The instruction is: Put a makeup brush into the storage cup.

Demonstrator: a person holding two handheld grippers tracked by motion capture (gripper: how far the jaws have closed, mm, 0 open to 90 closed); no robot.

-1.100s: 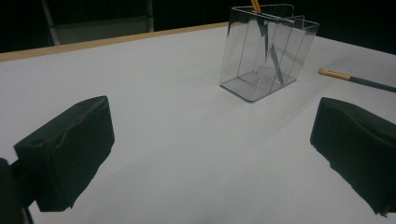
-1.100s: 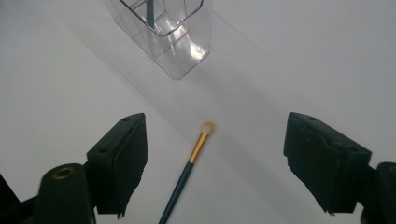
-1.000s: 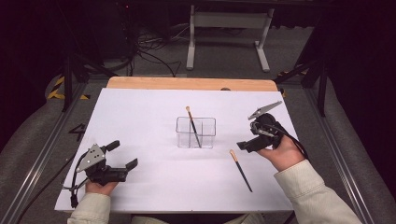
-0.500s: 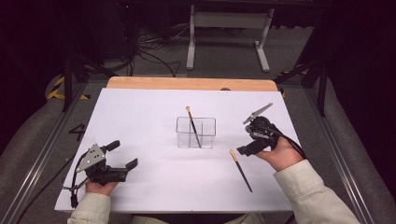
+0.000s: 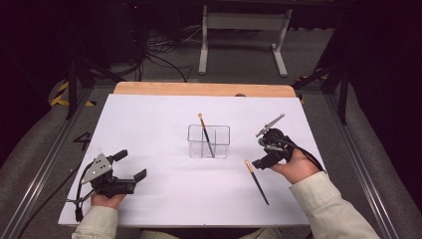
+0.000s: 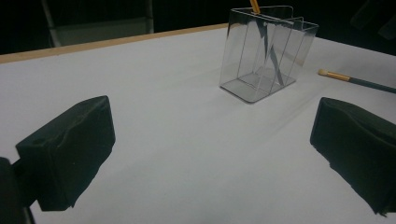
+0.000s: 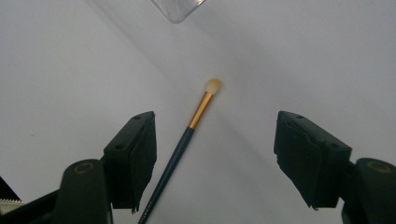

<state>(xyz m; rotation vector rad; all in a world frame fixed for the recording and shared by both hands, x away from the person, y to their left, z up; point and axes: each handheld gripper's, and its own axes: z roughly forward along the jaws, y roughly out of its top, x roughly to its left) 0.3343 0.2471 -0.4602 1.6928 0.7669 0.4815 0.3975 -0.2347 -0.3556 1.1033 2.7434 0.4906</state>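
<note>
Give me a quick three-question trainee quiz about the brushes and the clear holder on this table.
1. How many brushes stand in the holder?
2. True or false: the right tongs are shut on the loose brush.
3. Which tongs are nearer the loose brush: A left, B right?

Key:
1. One brush, leaning with its bristles up.
2. False. The jaws stand apart with the brush lying on the table between them, near one jaw; they have just been closing.
3. B.
</note>
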